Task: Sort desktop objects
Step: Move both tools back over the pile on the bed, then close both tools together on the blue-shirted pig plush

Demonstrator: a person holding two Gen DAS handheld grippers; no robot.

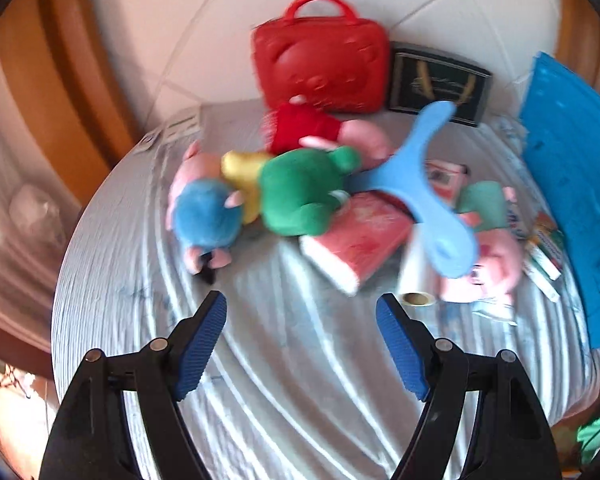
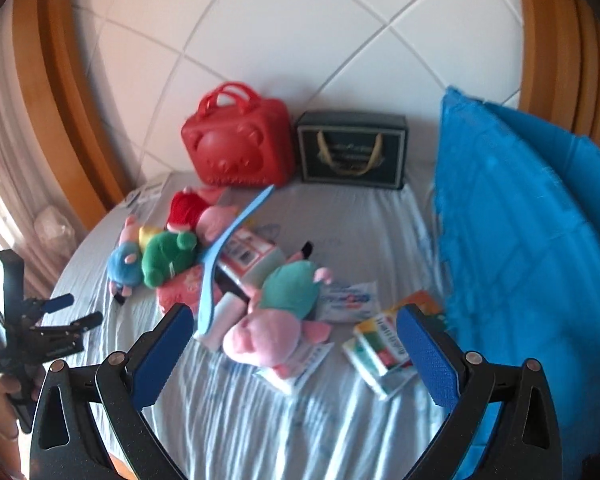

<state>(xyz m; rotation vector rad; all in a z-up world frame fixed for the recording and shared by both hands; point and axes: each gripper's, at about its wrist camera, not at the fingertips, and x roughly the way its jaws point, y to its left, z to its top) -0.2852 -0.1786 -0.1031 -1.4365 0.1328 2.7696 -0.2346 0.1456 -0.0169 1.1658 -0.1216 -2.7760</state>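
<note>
A heap of things lies on the grey cloth-covered table (image 1: 284, 380). It holds a pig plush in blue (image 1: 204, 216), a green plush (image 1: 300, 196), a pig plush in red (image 1: 300, 128), a pig plush in teal (image 2: 288, 292), a light-blue plastic piece (image 1: 416, 184), a red book (image 1: 356, 240) and a white roll (image 1: 414, 272). My left gripper (image 1: 300, 304) hangs open over bare cloth short of the heap. My right gripper (image 2: 296, 316) is open too, with the teal pig lying beyond its fingers, untouched. The left gripper (image 2: 60, 312) also shows in the right wrist view, in a hand.
A red bear-face bag (image 2: 238, 144) and a dark gift box (image 2: 352, 152) stand at the back against the tiled wall. A blue foam mat (image 2: 520, 240) rises along the right side. Small cartons (image 2: 384, 344) and packets (image 2: 348, 300) lie near it.
</note>
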